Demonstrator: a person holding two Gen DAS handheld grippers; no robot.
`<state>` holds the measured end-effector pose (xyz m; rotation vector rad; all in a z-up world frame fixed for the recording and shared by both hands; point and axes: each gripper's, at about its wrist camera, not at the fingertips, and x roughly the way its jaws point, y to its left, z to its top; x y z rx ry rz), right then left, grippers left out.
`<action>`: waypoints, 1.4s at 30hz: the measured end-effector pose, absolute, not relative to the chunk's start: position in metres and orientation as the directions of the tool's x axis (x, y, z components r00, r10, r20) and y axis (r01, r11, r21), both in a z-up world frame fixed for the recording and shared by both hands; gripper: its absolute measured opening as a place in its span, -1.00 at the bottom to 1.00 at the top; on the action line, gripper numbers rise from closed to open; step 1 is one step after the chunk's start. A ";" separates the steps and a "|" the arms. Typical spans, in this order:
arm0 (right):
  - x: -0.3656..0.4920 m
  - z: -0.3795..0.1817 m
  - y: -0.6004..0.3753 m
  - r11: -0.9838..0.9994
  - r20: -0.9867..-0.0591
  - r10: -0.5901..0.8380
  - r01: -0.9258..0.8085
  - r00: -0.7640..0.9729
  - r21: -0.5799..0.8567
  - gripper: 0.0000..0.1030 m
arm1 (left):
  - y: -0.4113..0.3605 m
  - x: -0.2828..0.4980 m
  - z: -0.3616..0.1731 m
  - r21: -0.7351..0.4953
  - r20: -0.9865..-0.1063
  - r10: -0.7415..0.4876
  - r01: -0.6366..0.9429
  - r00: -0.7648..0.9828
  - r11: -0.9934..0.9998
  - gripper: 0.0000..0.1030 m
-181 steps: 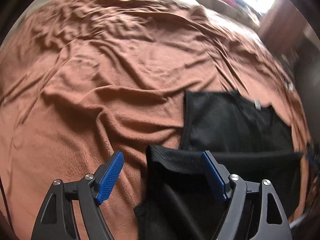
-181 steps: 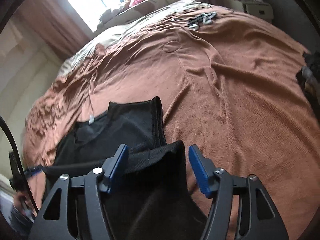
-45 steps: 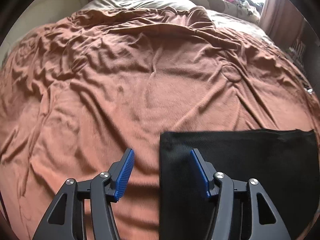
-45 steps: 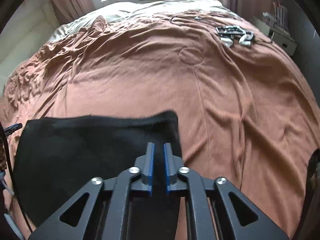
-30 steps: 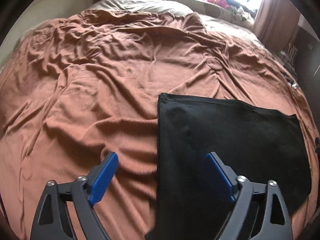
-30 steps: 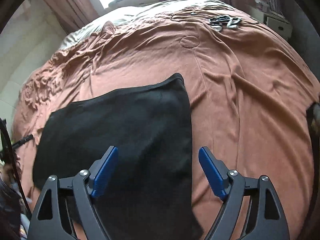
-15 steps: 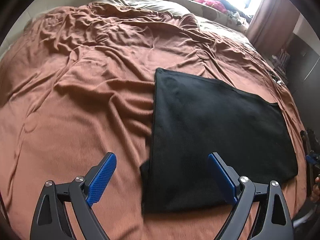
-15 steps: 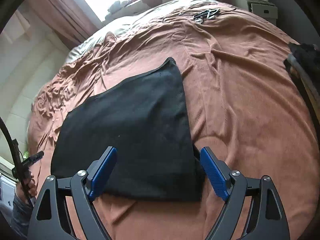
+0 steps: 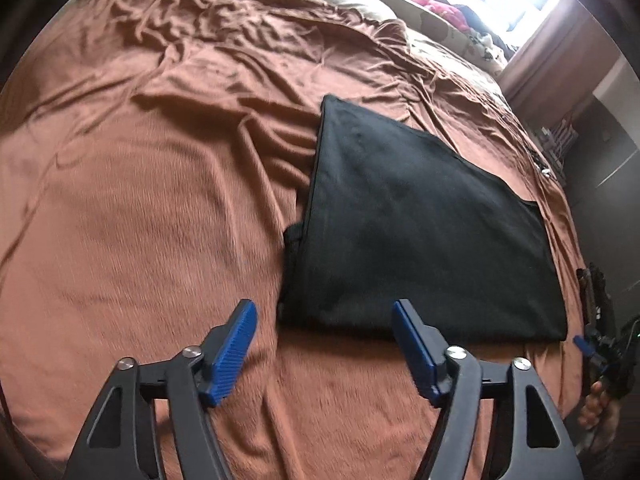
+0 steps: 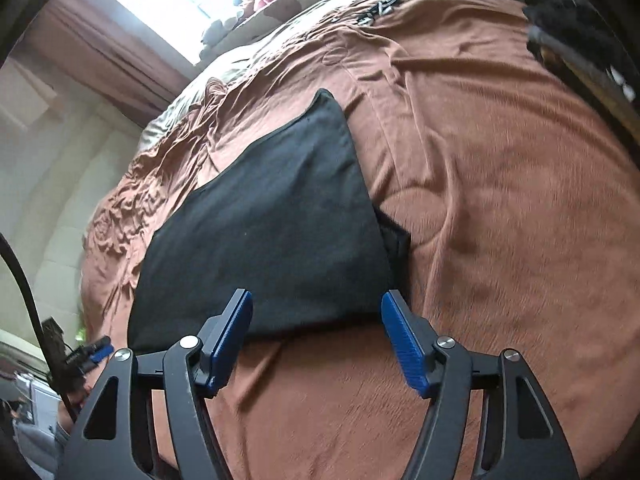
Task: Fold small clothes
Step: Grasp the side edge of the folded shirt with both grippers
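Observation:
A black garment lies folded in half, flat on the brown bedspread; it also shows in the right wrist view. A small flap of its lower layer sticks out at each side edge. My left gripper is open and empty, just short of the garment's near left corner. My right gripper is open and empty, just short of the near right corner. Neither touches the cloth.
The brown bedspread is wrinkled toward the far side. A small dark and white item lies far on the bed. Pillows and clothes pile by the bright window. Dark things lie at the bed's right edge.
Both grippers let go of the folded garment, opened and pulled back toward me. The garment now lies farther from the fingers.

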<state>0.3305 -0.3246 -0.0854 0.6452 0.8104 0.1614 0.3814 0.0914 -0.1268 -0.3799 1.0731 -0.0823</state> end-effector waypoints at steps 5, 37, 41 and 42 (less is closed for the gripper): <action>0.328 -0.107 -0.333 0.733 -0.601 0.406 0.148 0.688 0.664 0.12 | 0.091 0.376 -0.137 -0.391 -0.837 -0.285 -0.148 0.467 0.908 0.20; 0.339 -0.152 -0.347 0.593 -0.539 0.417 0.231 0.732 0.771 -0.93 | 0.121 0.381 -0.185 -0.649 -0.741 -0.416 -0.405 0.527 0.644 -0.03; 0.344 -0.151 -0.347 0.596 -0.542 0.422 0.228 0.727 0.770 -0.92 | 0.124 0.382 -0.187 -0.655 -0.739 -0.416 -0.420 0.529 0.628 -0.18; 0.346 -0.150 -0.348 0.593 -0.539 0.423 0.227 0.728 0.772 -0.93 | 0.125 0.384 -0.187 -0.646 -0.746 -0.407 -0.423 0.527 0.636 -0.30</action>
